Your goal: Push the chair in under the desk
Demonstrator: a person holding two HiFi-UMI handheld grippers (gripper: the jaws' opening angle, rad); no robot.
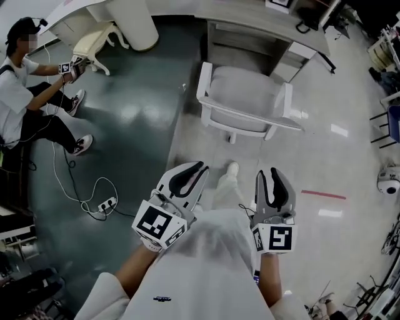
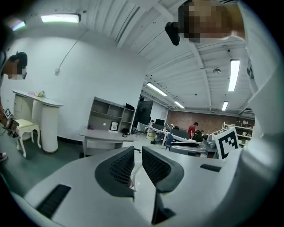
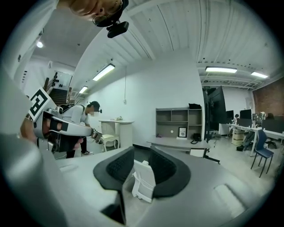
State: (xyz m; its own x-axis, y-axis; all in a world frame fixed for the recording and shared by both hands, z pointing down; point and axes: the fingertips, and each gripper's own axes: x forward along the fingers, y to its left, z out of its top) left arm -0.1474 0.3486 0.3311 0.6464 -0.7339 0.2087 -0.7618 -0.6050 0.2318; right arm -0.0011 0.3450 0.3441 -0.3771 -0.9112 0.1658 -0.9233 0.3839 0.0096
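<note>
A white armchair with a grey seat [image 1: 245, 100] stands on the floor in front of the grey desk [image 1: 262, 15], its back toward me and apart from both grippers. My left gripper [image 1: 192, 174] is drawn back near my body, jaws a narrow slit apart with nothing held. My right gripper [image 1: 274, 180] is beside it, jaws wider apart and empty. In the right gripper view the chair [image 3: 143, 181] shows far off through the gap of the right gripper [image 3: 142, 155]. In the left gripper view the left gripper [image 2: 137, 153] points toward the desk [image 2: 104, 137].
A person [image 1: 25, 94] at the left works with grippers at a cream chair [image 1: 94, 39] beside a white column [image 1: 134, 22]. A power strip with cable [image 1: 106, 204] lies on the dark floor. A red tape line [image 1: 323, 195] marks the pale floor at the right.
</note>
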